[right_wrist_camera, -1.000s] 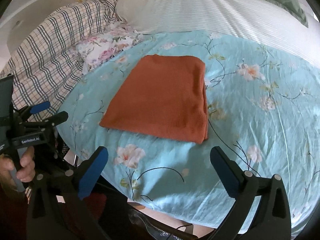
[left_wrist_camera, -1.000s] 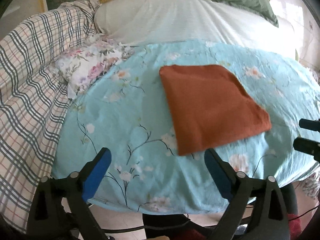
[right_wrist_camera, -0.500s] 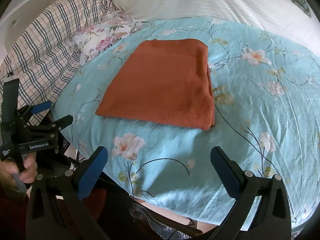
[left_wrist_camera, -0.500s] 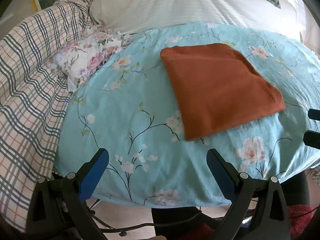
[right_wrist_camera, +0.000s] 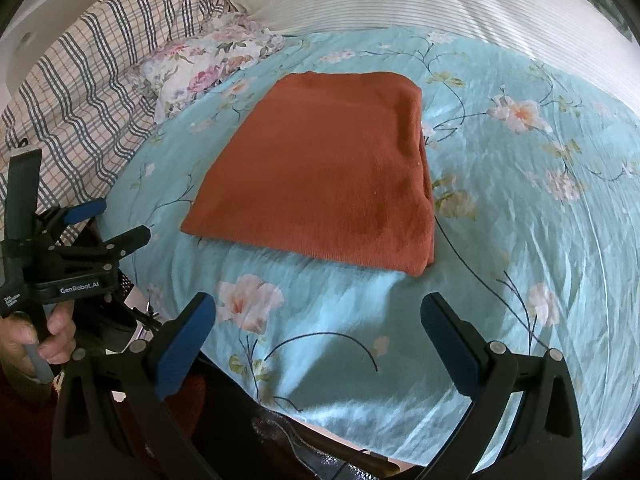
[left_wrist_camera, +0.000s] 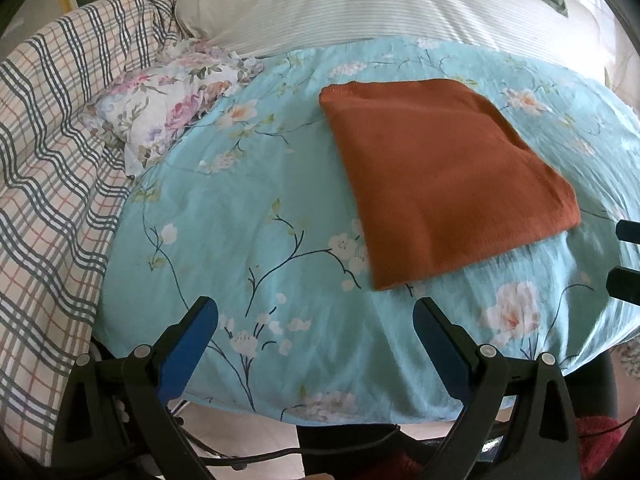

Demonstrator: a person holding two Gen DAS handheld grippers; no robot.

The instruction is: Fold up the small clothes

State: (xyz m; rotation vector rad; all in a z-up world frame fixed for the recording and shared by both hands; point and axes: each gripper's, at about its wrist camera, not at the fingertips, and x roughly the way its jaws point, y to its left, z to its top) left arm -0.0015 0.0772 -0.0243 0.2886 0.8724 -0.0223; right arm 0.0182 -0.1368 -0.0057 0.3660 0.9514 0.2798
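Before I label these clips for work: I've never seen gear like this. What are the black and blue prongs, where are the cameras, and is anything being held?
The prongs are two hand-held grippers, each carrying its own forward-looking camera. One picture looks along the left gripper, the other along the right gripper; the right one also shows the left gripper with the person's hand on its handle. Both are open and hold nothing. On the blue flowered sheet lies a folded orange cloth, untouched. Beside the sheet are a flowered pillow and a checked blanket.
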